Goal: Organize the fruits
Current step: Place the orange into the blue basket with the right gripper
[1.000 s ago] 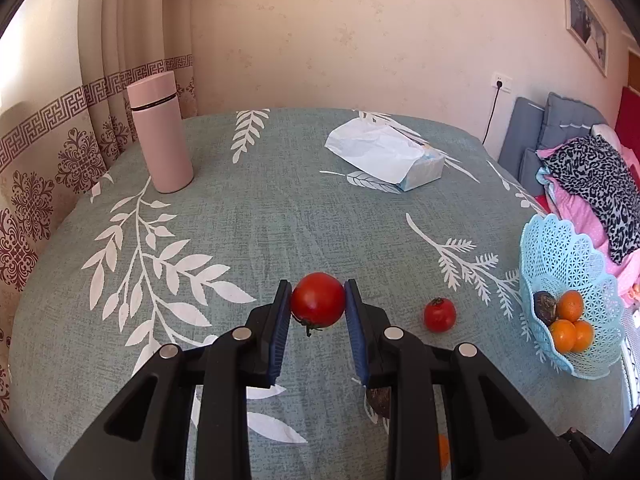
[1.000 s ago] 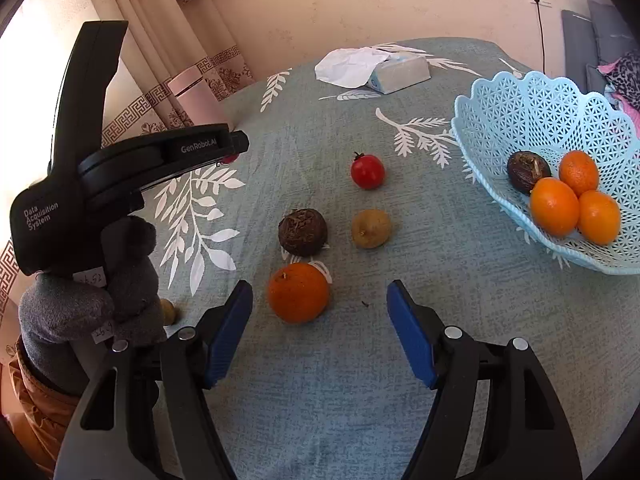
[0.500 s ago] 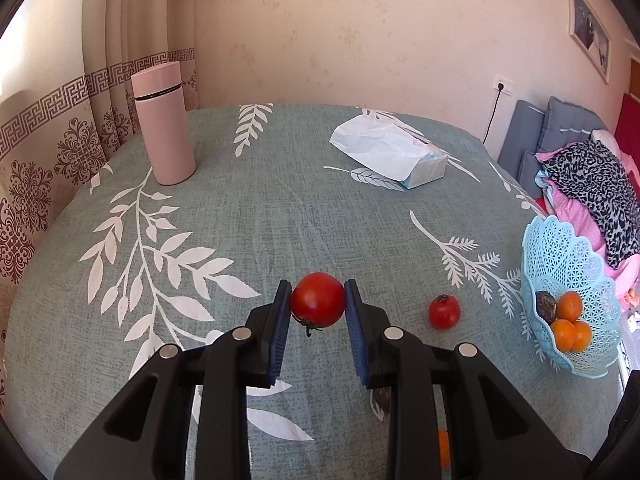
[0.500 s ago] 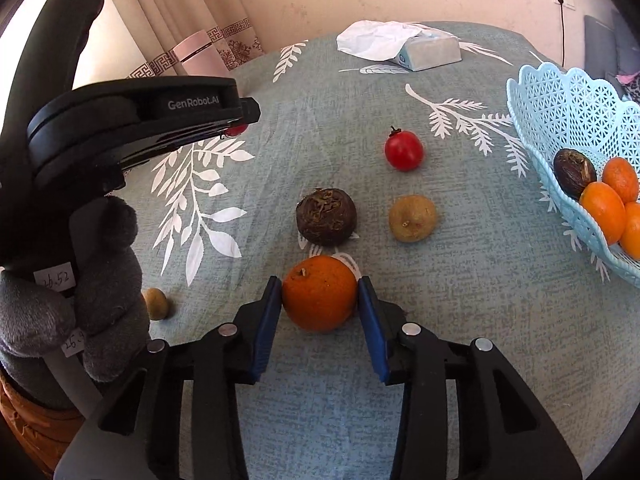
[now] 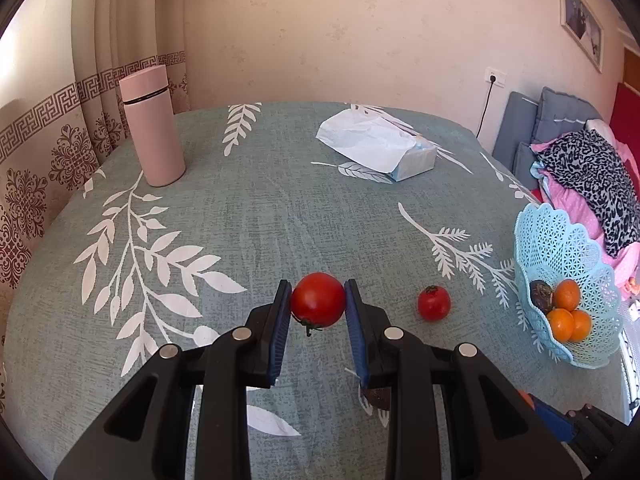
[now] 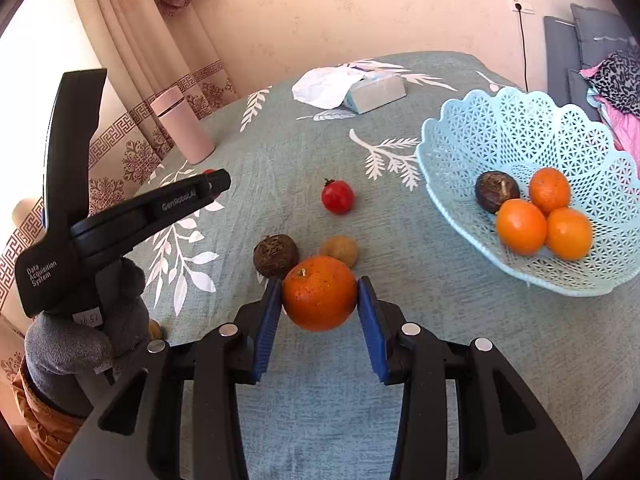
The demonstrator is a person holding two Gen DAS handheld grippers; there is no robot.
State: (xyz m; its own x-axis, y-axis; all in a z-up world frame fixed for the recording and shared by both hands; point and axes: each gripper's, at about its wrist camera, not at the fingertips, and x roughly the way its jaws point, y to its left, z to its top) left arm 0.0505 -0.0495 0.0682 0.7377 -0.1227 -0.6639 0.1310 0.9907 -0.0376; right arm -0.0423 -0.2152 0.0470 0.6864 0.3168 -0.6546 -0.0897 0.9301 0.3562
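The counter, under its teal leaf-print cloth, carries everything here. The pale blue lattice basket sits at its right edge with three oranges and one dark wrinkled fruit inside. Far side: a tissue pack toward the far edge, a pink flask near the far left corner.

Now the action. The right gripper has its jaws pinching the big orange, one blue pad on each flank, the fruit apparently just clear of the cloth. The left gripper has its jaws clamped on a large tomato, stem hanging down, held above the middle of the counter.

Loose on the cloth between the grippers and the basket are a small tomato, a dark rough fruit and a tan round fruit, the last two sitting just behind the orange.

The step looks like carrying both fruits to the basket. Done well, I'd say: lift the orange straight up so it doesn't nudge the two fruits behind it, bring it over the scalloped rim, lower it onto a bare patch of lattice, then ease the jaws apart. The tomato wants a light squeeze; it looks soft.

Hard to read: a small brownish thing at the near left, half hidden behind the gloved hand, and whether the orange is actually clear of the cloth.
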